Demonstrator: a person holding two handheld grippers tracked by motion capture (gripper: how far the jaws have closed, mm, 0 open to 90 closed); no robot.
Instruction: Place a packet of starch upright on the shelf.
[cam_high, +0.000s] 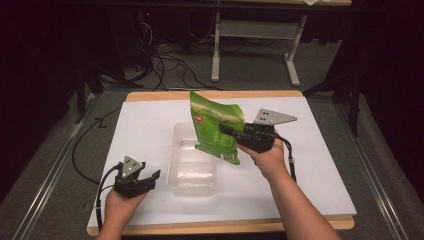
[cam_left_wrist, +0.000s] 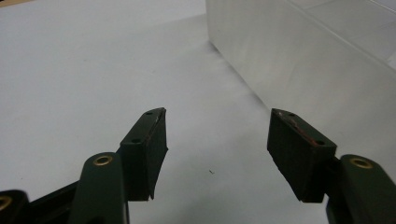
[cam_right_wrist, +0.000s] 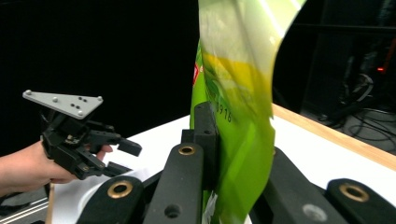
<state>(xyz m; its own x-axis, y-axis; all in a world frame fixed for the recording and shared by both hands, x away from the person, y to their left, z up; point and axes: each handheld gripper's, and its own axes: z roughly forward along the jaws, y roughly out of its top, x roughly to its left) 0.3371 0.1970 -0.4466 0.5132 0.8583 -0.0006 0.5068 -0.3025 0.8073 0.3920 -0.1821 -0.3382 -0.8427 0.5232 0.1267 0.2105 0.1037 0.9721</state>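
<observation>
Two grippers work a white-topped desk (cam_high: 310, 165): the right gripper (cam_high: 226, 131) pinches a green snack pouch (cam_high: 216, 131) near its lower side edge, holding it upright in the air over a clear plastic bin (cam_high: 192, 186), while the left gripper (cam_high: 154, 176) rests spread and empty beside that bin. The pouch looks light, crinkly and slippery, best gripped at a flat sealed edge. Its red logo stays unreadable, though the digits "916" show in the right gripper view.
</observation>
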